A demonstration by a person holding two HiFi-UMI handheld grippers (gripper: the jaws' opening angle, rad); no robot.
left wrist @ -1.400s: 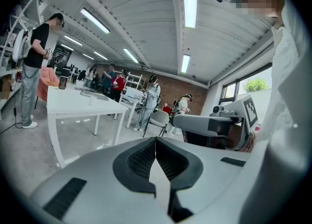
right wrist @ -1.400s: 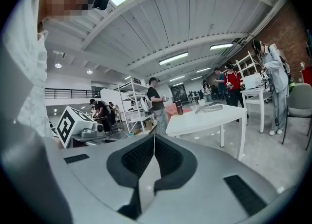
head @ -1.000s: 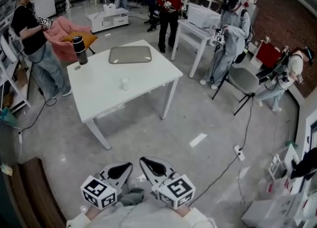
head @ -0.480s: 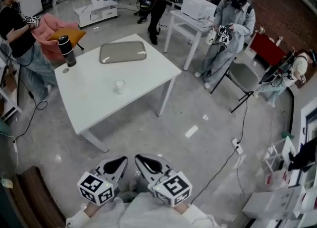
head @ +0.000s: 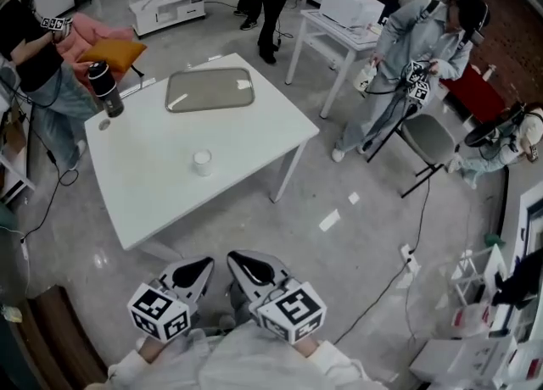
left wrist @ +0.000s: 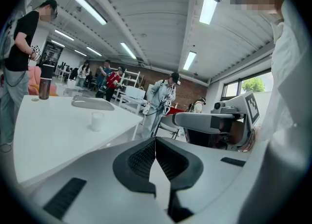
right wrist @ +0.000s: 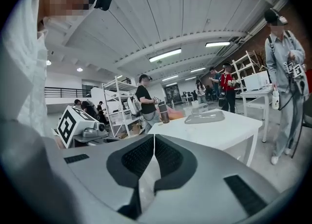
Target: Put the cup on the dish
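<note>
cup white | dish grey | table white | bottle black

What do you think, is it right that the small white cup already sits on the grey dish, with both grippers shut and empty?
Not quite. The head view shows the cup standing on the bare white table, apart from the grey dish, not on it. The rest holds: the left gripper and the right gripper are both shut and empty.
</note>
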